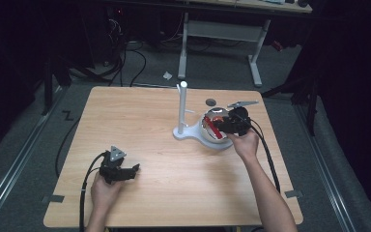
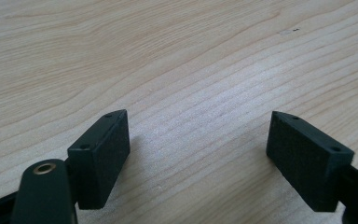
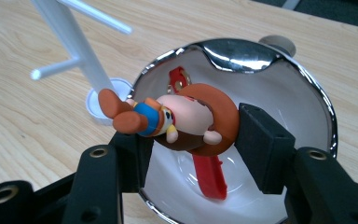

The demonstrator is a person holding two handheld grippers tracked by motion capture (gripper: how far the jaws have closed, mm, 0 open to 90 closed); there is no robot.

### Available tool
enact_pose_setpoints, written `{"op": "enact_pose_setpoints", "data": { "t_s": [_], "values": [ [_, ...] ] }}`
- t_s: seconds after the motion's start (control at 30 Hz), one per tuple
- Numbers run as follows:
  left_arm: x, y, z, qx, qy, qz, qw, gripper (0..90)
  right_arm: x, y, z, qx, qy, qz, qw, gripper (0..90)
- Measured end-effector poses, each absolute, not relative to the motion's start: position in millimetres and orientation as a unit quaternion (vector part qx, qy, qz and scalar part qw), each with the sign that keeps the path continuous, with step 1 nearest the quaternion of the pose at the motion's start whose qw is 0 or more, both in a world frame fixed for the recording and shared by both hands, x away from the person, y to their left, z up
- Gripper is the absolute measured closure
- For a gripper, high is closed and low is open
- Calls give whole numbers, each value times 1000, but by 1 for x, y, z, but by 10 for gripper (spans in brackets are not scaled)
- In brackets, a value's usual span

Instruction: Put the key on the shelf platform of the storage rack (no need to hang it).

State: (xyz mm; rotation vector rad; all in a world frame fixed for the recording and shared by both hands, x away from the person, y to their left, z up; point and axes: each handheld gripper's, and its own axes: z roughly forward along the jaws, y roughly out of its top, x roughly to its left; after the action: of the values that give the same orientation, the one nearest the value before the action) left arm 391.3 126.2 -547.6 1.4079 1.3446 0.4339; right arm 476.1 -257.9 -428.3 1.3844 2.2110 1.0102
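A cartoon figure toy with a brown hat, blue body and orange feet hangs over a shiny metal bowl. A red strap runs under it into the bowl. My right gripper is shut on the toy, one jaw against the hat and the other behind the body. In the high view the right gripper sits at the bowl, right of centre. My left gripper rests open near the front left; its fingers stand wide apart over bare wood.
A white stand with a post and side pegs rises just left of the bowl, its base touching the bowl's side. A small dark disc lies behind the bowl. The wooden table has dark floor and cables around it.
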Motion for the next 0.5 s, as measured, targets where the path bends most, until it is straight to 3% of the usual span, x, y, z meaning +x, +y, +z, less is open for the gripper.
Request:
{"op": "enact_pose_setpoints", "data": {
  "t_s": [0.5],
  "values": [
    [391, 126, -548, 593, 566, 183, 542, 217, 486, -254, -445, 501, 784, 317, 182, 469]
  ]
}}
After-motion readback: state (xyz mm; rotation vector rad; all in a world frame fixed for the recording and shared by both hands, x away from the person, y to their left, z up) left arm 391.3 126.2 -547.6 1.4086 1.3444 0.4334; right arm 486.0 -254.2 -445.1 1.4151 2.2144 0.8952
